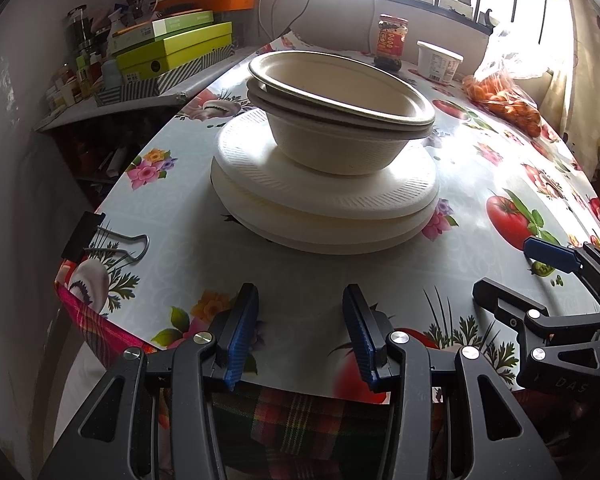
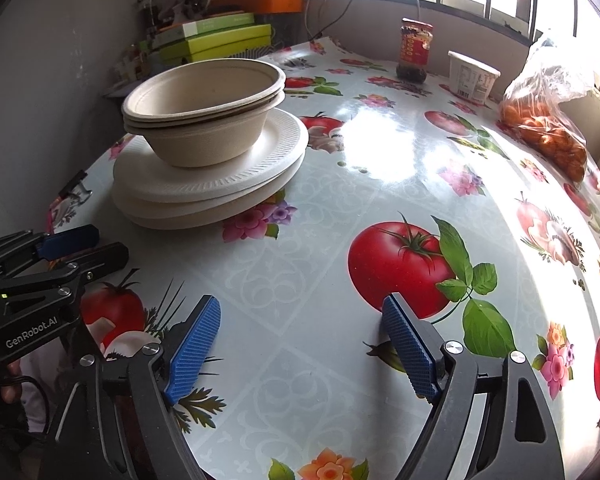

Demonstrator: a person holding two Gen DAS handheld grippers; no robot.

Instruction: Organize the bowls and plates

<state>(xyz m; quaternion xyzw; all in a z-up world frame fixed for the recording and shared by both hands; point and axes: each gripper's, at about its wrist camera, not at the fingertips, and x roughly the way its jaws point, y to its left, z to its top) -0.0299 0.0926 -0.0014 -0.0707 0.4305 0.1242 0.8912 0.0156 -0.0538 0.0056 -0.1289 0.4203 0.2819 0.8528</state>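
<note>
I see the bowls (image 1: 340,112) nested together and standing upright on the stack of white plates (image 1: 324,204), which sits on the tabletop (image 2: 340,220) toward its near left part, a short way in from the near edge. The rims of the bowls are not quite aligned, and the plates are slightly offset from one another. My left gripper (image 1: 300,340) hovers over the near edge just in front of the plates, jaws partly open with nothing between them. My right gripper (image 2: 300,348) is over bare tablecloth to the right of the stack, jaws spread wide and empty. A black binder clip (image 1: 96,240) is clamped on the left edge near the plates. Along the far edge stand a jar with a red label (image 2: 414,50) and a white tub (image 2: 472,76), with a bag of oranges (image 2: 548,128) at the far right corner, all well apart from the stack. Green boxes (image 1: 172,48) sit on a shelf beyond the left edge.
</note>
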